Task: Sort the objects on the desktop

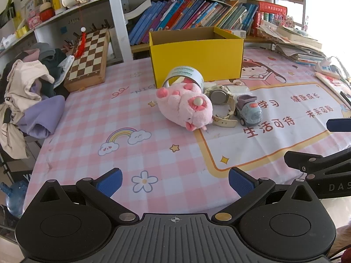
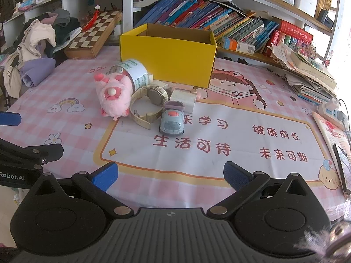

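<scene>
your left gripper (image 1: 175, 183) hovers low over the near edge of the table, its blue-padded fingers (image 1: 110, 180) spread wide with nothing between them; your right gripper (image 2: 170, 175) sits the same way just beside it, fingers (image 2: 235, 176) released and empty; both point toward a small cluster of things in the middle of the pink checked tablecloth (image 1: 92, 118), well apart from either gripper.

in that cluster, a pink plush toy (image 1: 186, 107) lies on its side, soft and round, with darker pink feet and a small white tail; touching it from behind is a white cylindrical canister (image 1: 186, 77) tipped over, green print on its label, open mouth facing the left camera; just to the plush's right lies a cream wristwatch (image 2: 151, 103), round grey face up, its strap curling in an open loop; a pale blue toy car (image 2: 172, 121) with a grey-purple back and a red spot on top stands against the watch; a small white box (image 2: 183, 97) rests behind the car.

behind them all stands a yellow cardboard box (image 2: 169, 54), open at the top, its inside brown and apparently empty; the canister is near its front wall.

a folded chessboard (image 1: 88, 61) and a heap of clothes (image 1: 28, 92) lie at the far left; leaning books (image 2: 197, 15) fill the shelf behind.
</scene>
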Tool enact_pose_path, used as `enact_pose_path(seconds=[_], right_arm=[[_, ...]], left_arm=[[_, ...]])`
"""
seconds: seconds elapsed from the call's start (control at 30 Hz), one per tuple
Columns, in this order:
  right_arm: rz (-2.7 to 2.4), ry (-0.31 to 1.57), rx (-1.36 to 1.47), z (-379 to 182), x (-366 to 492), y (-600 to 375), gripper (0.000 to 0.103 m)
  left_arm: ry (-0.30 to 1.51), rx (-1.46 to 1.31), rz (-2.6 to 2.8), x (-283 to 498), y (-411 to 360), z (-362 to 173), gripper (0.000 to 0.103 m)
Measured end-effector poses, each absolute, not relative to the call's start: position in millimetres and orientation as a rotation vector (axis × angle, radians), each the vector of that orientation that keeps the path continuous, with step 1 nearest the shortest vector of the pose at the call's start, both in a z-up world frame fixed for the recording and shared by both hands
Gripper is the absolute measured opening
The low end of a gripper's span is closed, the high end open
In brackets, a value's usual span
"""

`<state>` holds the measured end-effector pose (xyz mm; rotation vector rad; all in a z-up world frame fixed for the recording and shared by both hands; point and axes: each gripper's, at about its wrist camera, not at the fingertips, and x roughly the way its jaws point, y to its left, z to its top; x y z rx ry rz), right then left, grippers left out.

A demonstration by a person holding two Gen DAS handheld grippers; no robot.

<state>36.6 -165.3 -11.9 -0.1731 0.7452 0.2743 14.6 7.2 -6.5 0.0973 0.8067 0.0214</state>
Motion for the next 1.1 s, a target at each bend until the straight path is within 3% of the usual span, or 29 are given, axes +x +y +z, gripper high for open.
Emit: enact_pose_path(seconds=[1.1], right_arm=[[0.279,0.722,-0.178,-6.6,29.1,-167.7,0.103]], left_arm=[[0.802,0.109,0.006,9.0,3.1,-4.2,0.103]])
